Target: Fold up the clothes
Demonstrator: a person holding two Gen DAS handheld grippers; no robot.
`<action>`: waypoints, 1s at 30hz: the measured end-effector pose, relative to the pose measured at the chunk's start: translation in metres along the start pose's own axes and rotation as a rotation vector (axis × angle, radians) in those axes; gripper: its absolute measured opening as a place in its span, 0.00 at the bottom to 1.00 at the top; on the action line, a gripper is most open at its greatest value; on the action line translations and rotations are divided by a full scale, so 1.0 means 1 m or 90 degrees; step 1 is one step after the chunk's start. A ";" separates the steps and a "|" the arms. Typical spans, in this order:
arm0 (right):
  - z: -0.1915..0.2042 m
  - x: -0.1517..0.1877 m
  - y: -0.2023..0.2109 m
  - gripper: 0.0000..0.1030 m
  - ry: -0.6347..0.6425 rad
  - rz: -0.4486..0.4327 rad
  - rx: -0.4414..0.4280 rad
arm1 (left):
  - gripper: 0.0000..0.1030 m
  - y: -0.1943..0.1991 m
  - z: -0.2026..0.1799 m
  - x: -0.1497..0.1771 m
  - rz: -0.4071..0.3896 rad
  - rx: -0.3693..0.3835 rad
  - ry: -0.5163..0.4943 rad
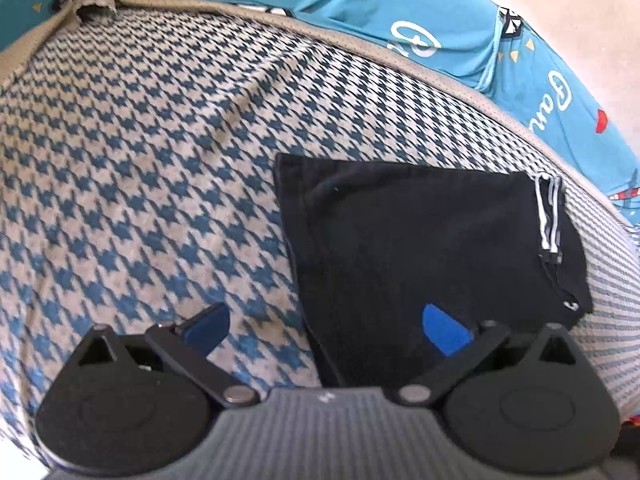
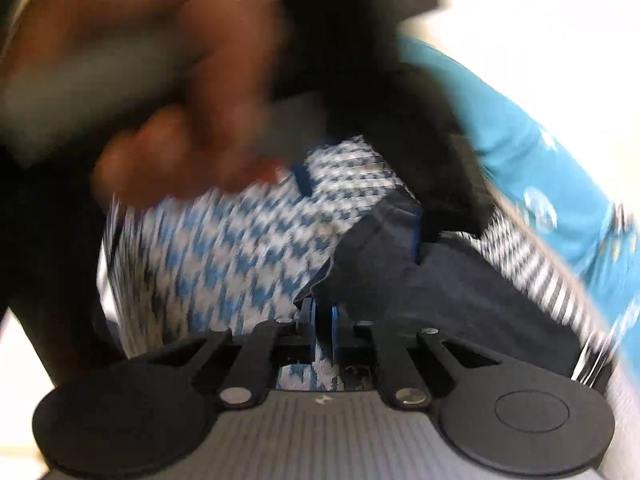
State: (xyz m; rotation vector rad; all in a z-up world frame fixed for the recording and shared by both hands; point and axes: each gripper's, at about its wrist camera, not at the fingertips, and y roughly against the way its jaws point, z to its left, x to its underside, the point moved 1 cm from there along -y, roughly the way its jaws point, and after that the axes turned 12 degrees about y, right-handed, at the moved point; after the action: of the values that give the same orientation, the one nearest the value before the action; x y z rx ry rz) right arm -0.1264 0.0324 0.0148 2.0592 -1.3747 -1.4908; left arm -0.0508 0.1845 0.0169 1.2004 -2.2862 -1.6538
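A black folded garment [image 1: 420, 248] with white side stripes [image 1: 547, 216] lies flat on the houndstooth bed cover [image 1: 140, 168]. My left gripper [image 1: 326, 312] hovers open over its near left edge. The right blue pad [image 1: 444, 330] is above the black cloth and the left pad [image 1: 208, 324] is above the cover. The right wrist view is motion-blurred. There my right gripper [image 2: 322, 316] has its pads almost together, with only a thin slit between them, right at the edge of the black garment [image 2: 420, 280]. I see no cloth between the pads.
A teal printed blanket [image 1: 400, 4] lies bunched along the far and right edge of the bed, past a beige piped border [image 1: 360, 36]. In the right wrist view a person's hand [image 2: 168, 92] holding the other gripper fills the upper left. The teal blanket [image 2: 532, 152] shows at right.
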 end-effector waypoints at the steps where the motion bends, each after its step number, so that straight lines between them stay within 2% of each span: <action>1: -0.011 0.001 0.004 0.07 -0.049 -0.010 -0.009 | 1.00 -0.002 0.000 0.001 0.008 0.011 0.005; 3: -0.033 0.002 0.011 0.07 -0.147 -0.029 -0.027 | 1.00 -0.006 0.000 0.002 0.018 0.026 0.009; 6: -0.059 0.008 0.020 0.07 -0.252 -0.056 -0.052 | 1.00 -0.009 -0.003 0.004 0.028 0.052 0.011; 11: -0.068 0.016 0.025 0.07 -0.296 -0.064 -0.066 | 0.98 -0.008 -0.011 0.007 0.036 0.117 0.001; 17: -0.056 0.016 0.020 0.08 -0.257 -0.046 -0.063 | 0.85 -0.009 -0.019 0.009 0.047 0.182 -0.007; 19: -0.049 0.017 0.018 0.15 -0.233 -0.037 -0.053 | 0.85 -0.010 -0.019 0.009 0.050 0.185 -0.004; 21: -0.044 0.019 0.018 0.38 -0.212 -0.029 -0.042 | 0.85 -0.011 -0.019 0.008 0.049 0.188 0.001; 23: -0.037 0.021 0.019 0.50 -0.183 -0.028 -0.027 | 0.85 -0.008 -0.019 0.009 0.047 0.194 0.002; 30: -0.014 0.021 0.010 0.55 -0.080 -0.008 0.000 | 0.85 -0.002 -0.020 0.009 0.048 0.207 -0.004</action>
State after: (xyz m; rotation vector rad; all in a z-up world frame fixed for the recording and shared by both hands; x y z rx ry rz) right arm -0.1193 0.0059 0.0149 2.0070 -1.4086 -1.6517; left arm -0.0463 0.1633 0.0203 1.1437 -2.6431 -1.2978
